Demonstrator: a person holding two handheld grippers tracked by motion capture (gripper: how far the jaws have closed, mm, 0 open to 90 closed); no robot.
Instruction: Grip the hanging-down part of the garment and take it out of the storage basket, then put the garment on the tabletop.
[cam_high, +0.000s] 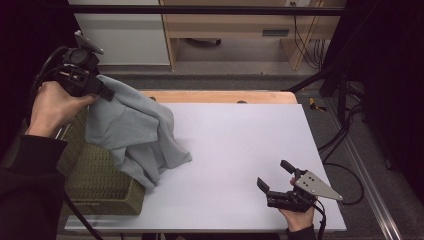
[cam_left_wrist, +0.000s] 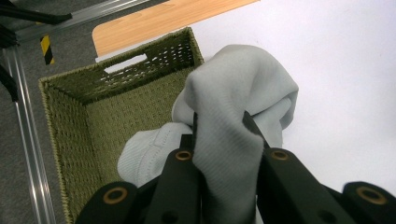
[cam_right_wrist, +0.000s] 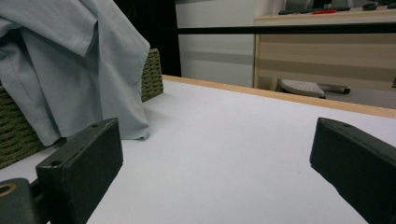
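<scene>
A light grey garment (cam_high: 135, 130) hangs from my left gripper (cam_high: 102, 92), which is raised at the table's left side and shut on a bunch of the cloth (cam_left_wrist: 229, 135). The garment drapes over the right rim of an olive woven basket (cam_high: 100, 187) and its lower end rests on the white table top (cam_high: 240, 145). In the left gripper view, part of the garment (cam_left_wrist: 144, 154) lies inside the basket (cam_left_wrist: 84, 121). My right gripper (cam_high: 275, 175) rests low near the table's front right, jaws wide apart with nothing between them. The garment (cam_right_wrist: 70, 65) hangs to its left.
The basket stands at the table's front left corner, beside a metal frame rail (cam_left_wrist: 28, 154). A wooden strip (cam_high: 220, 96) edges the table's far side. Wooden furniture (cam_high: 240, 25) and cables (cam_high: 345, 145) stand beyond the table and to its right.
</scene>
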